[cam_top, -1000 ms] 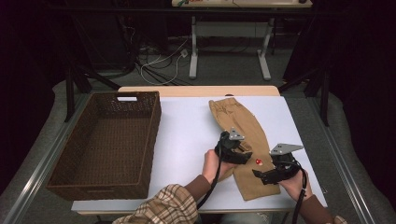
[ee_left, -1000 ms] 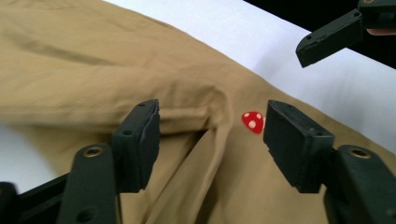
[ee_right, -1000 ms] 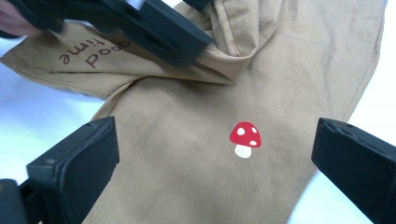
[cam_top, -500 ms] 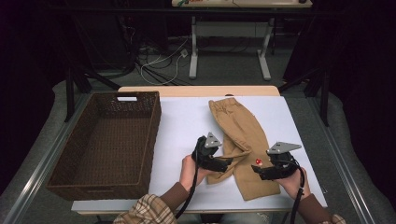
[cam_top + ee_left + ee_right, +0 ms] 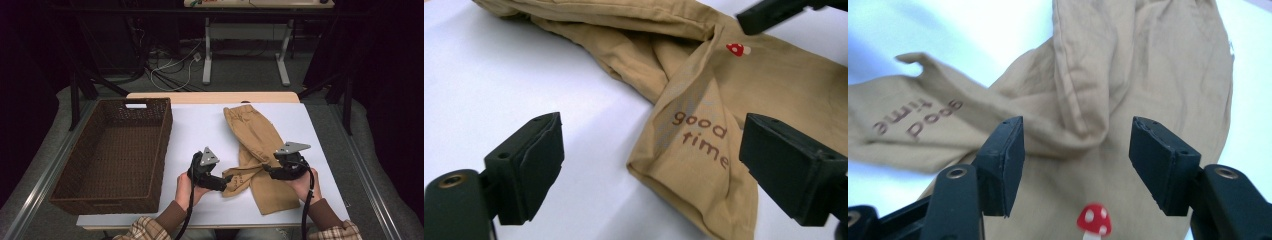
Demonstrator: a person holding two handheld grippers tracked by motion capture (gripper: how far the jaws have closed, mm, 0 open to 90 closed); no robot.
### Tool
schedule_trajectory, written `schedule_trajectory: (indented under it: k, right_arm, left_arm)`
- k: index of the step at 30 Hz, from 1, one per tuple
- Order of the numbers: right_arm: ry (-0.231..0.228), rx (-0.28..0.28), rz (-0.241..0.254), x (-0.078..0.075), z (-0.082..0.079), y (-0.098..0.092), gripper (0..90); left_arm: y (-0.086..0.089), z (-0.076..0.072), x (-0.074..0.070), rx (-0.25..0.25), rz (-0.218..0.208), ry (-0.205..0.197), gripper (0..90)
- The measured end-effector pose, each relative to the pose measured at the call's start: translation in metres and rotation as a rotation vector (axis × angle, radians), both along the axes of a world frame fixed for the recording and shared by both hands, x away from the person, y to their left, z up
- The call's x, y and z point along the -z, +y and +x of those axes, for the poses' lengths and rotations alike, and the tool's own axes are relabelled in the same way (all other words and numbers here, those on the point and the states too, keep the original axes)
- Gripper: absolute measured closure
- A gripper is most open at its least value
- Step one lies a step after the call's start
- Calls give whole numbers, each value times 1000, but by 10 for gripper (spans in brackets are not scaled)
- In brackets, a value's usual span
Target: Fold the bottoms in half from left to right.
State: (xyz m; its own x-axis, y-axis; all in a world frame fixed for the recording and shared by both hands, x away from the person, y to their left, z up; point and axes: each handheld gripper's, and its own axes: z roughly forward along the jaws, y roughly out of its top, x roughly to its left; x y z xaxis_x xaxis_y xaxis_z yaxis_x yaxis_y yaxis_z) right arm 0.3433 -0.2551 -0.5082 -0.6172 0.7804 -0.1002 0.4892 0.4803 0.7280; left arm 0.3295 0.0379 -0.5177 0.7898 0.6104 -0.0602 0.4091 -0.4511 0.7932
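Note:
Tan trousers (image 5: 255, 140) lie on the white table (image 5: 200, 130), one leg pulled across to the left. Its cuff (image 5: 694, 150), printed "good time", rests flat in front of my left gripper (image 5: 659, 160). Those jaws have just been opening and stand wide apart, with the cuff free between them. In the high view the left gripper (image 5: 226, 181) points right at the cuff. My right gripper (image 5: 1078, 160) hovers over a fold of the trousers above a small red mushroom patch (image 5: 1094, 219). Its jaws have just been closing and do not touch the fabric.
A dark woven basket (image 5: 112, 155) stands on the table's left side with nothing in it. Bare white tabletop lies between the basket and the trousers. The table's front edge runs just under both hands. Desk legs and cables sit on the floor beyond.
The left gripper moved left, drawing one trouser leg out sideways, then opened and let the cuff go. The right gripper shifted slightly left over the trousers and its jaws narrowed.

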Motion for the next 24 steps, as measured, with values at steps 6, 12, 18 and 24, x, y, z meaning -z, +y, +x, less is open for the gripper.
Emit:
schedule_trajectory:
  k: [6, 12, 18, 24]
  right_arm:
    - [5, 12, -34, -2, 20, 17, 389]
    - [49, 30, -85, 4, 38, 28, 376]
    - [51, 15, -111, 13, 37, 29, 554]
    - [22, 28, -112, 15, 36, 24, 769]
  left_arm:
    - [15, -6, 3, -16, 12, 3, 61]
    - [26, -10, 5, -10, -10, 10, 20]
    - [29, -10, 4, -2, -23, -3, 14]
    - [34, -6, 6, -10, -34, 5, 16]
